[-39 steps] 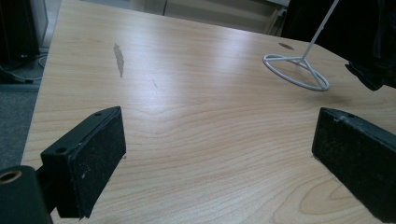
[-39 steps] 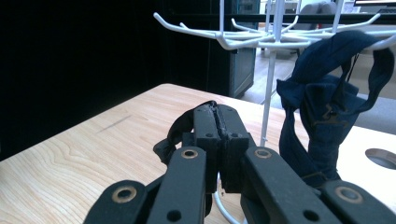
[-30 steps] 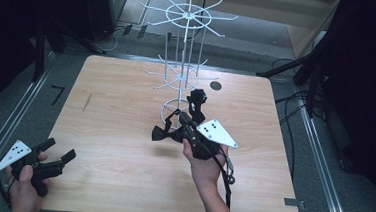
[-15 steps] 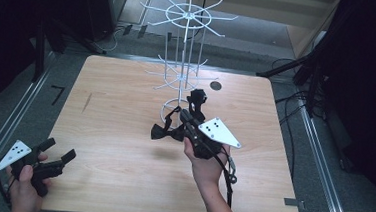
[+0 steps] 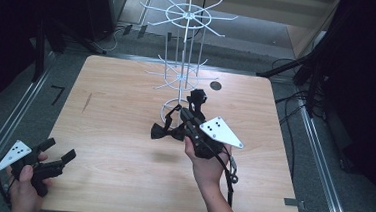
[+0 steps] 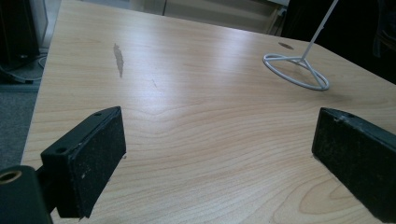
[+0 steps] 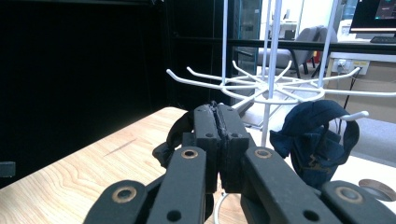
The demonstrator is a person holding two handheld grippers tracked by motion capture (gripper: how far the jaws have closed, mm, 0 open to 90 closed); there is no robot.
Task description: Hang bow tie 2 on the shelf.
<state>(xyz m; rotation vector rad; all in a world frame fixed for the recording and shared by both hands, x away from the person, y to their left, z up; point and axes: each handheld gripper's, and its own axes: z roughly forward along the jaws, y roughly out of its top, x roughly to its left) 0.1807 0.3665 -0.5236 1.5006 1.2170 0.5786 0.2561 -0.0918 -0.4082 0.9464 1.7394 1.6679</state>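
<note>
Pale wood-grain surface (image 5: 125,111) with rounded corners, white wire display stand (image 5: 183,60) stood on its ring base near the far middle, small dark round mark (image 5: 216,86) beside it, thin dark streak (image 5: 86,102) seen toward the left side.

Grey floor (image 5: 36,100), dark surroundings
</note>
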